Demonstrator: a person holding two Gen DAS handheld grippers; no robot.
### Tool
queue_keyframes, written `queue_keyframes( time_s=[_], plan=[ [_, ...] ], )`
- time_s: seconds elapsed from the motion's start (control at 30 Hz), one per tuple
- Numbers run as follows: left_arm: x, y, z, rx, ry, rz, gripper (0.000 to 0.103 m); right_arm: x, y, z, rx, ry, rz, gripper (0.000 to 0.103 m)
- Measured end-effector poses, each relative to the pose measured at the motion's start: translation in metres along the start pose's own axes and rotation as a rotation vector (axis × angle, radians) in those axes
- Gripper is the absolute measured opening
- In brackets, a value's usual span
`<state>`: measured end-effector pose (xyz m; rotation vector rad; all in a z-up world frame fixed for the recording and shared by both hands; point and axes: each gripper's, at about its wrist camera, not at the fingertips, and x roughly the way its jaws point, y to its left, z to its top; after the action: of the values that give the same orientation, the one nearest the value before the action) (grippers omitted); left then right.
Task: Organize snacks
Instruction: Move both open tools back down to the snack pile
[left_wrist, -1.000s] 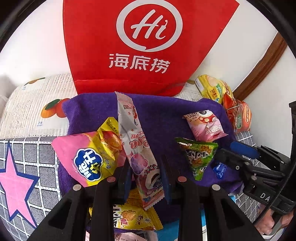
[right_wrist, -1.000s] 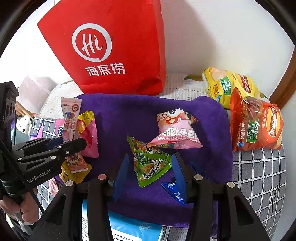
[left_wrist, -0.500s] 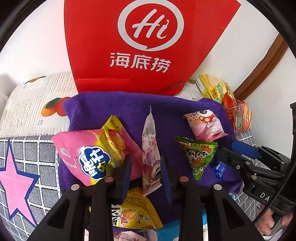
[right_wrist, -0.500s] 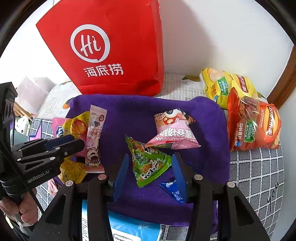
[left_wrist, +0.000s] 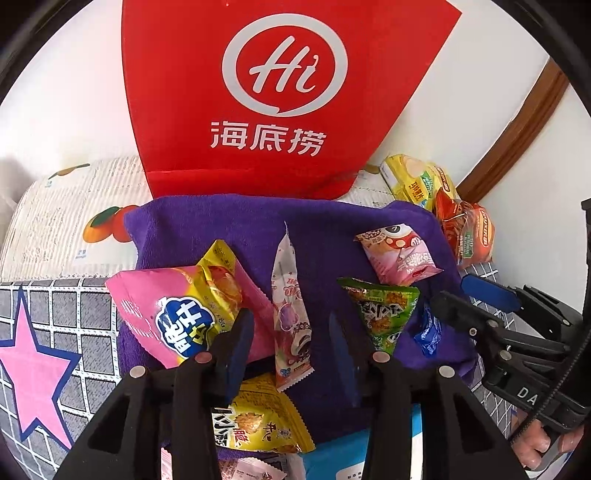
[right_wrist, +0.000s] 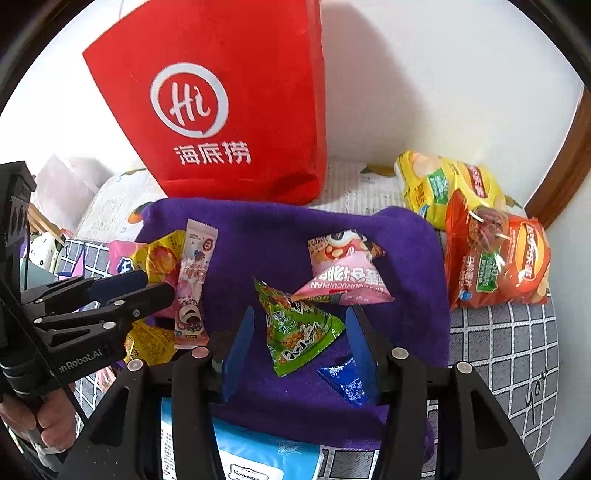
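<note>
Between the spread jaws of the left gripper (left_wrist: 291, 343), a long pink-and-white wrapper (left_wrist: 290, 314) is lying on the purple towel (left_wrist: 236, 221), touching neither blue pad as far as the left wrist view shows; the jaws are standing released, holding nothing. Just left of that wrapper, a pink and yellow bag (left_wrist: 177, 310) is leaning against the left finger, and a yellow packet (left_wrist: 258, 421) is showing beneath the jaws at the towel's near edge.

Over on the right side, the right gripper (right_wrist: 299, 347) is hovering with its jaws wide apart on either side of a green triangular packet (right_wrist: 295, 328), which is resting on the towel (no contact with either pad is visible). A small blue sachet (right_wrist: 345, 380) is lying just beside the right finger, and a pink triangular packet (right_wrist: 343, 273) is sitting just beyond the green one, their corners overlapping.

Behind the towel, a red paper bag (right_wrist: 221, 110) is standing upright against the wall. A yellow chip bag (right_wrist: 439, 188) and an orange chip bag (right_wrist: 495, 262) are lying off the towel to the right, touching one another. A light blue pack (right_wrist: 258, 458) is showing under the right gripper.
</note>
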<state>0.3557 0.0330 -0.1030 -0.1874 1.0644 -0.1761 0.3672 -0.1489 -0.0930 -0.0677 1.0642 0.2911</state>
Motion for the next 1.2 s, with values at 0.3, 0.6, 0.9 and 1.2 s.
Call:
queue_keyframes(
  time_s=[0.3, 0.6, 0.9, 1.2],
  plan=[
    [-0.013, -0.006, -0.002, 0.016, -0.038, 0.003, 0.04, -0.024, 0.002, 0.004, -0.005, -0.101, -0.001, 0.052],
    [-0.029, -0.022, -0.007, 0.056, -0.085, 0.016, 0.04, -0.056, -0.002, 0.004, 0.008, -0.194, 0.002, 0.052],
    [-0.054, -0.037, -0.02, 0.105, -0.119, 0.044, 0.04, -0.1, 0.005, -0.002, -0.053, -0.283, 0.014, 0.055],
    [-0.077, 0.0, -0.058, 0.055, -0.098, 0.115, 0.05, -0.132, 0.013, -0.012, -0.021, -0.333, 0.031, 0.06]
  ],
)
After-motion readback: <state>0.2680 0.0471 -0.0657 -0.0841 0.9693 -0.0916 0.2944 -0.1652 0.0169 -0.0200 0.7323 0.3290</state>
